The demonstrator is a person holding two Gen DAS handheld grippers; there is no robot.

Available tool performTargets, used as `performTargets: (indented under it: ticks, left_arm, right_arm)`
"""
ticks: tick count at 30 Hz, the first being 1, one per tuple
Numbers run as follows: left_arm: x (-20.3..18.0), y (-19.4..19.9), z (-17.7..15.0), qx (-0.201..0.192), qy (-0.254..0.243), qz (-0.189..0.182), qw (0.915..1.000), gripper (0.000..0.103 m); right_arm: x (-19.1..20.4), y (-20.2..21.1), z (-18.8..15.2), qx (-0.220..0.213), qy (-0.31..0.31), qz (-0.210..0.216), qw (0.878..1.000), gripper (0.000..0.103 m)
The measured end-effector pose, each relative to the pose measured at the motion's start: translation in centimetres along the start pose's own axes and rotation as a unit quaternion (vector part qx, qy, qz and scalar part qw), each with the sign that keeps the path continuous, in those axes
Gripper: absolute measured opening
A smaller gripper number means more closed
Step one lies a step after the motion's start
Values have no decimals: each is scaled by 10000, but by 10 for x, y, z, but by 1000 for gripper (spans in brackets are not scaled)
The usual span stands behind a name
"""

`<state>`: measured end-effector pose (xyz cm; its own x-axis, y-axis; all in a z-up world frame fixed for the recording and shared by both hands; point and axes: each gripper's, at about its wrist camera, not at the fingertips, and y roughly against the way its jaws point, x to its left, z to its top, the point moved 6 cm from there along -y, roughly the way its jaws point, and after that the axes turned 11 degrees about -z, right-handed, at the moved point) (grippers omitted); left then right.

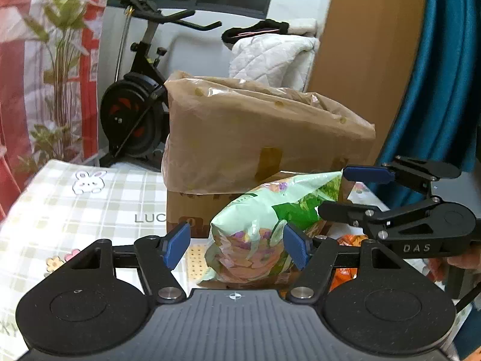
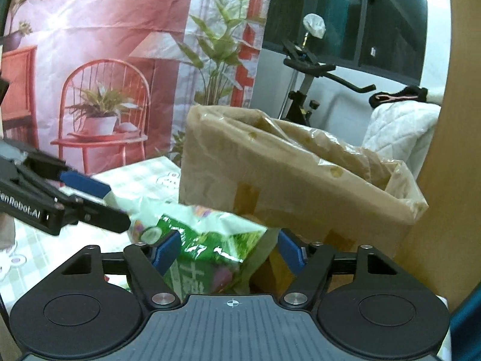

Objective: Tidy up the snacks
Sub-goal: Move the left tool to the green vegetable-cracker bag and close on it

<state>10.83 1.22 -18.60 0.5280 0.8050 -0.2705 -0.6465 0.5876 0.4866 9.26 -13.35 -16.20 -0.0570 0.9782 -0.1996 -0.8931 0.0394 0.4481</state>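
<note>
A light green snack bag (image 1: 255, 240) (image 2: 210, 240) with vegetable pictures lies in front of a cardboard box (image 1: 255, 138) (image 2: 285, 180) lined with a brownish plastic bag. My left gripper (image 1: 237, 245) (image 2: 118, 207) straddles one end of the bag; one pad touches it and the other stands clear. My right gripper (image 2: 228, 252) (image 1: 332, 192) straddles the other end, turned on its side in the left wrist view. Its left pad (image 2: 166, 251) rests against the bag and a gap shows at the right pad (image 2: 290, 252). Neither pair of pads squeezes the bag.
A checked tablecloth (image 1: 75, 204) (image 2: 144, 174) covers the table. An orange snack pack (image 1: 345, 273) and a cracker pack (image 1: 195, 258) lie beside the green bag. An exercise bike (image 1: 135, 114) and a white quilted cover (image 1: 270, 57) stand behind the box. A wooden panel (image 2: 445, 180) lies at the right.
</note>
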Motion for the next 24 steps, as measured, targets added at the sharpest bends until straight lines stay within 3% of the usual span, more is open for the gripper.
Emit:
performTargets:
  ticks: [10,13,17,24]
  left_arm:
    - [15,-6,0,-267,1198,-201,9922,69]
    - [18,-8,-1,-266,1349,-201,9903,69]
    - [19,-12,-4,-203,1440,-161,9892,67]
    - [21,-13,-1,-316,1759,-210,9837,67]
  right_arm:
    - [-26,-28,2,200,-1093,77,9938,58]
    - [-31,-30,0,204,-1248,119,9919,57]
    - [-31,-37,-7,338,-1349,212,9901,47]
    - [-32,-42,-11,335,-1627,273,9857,41]
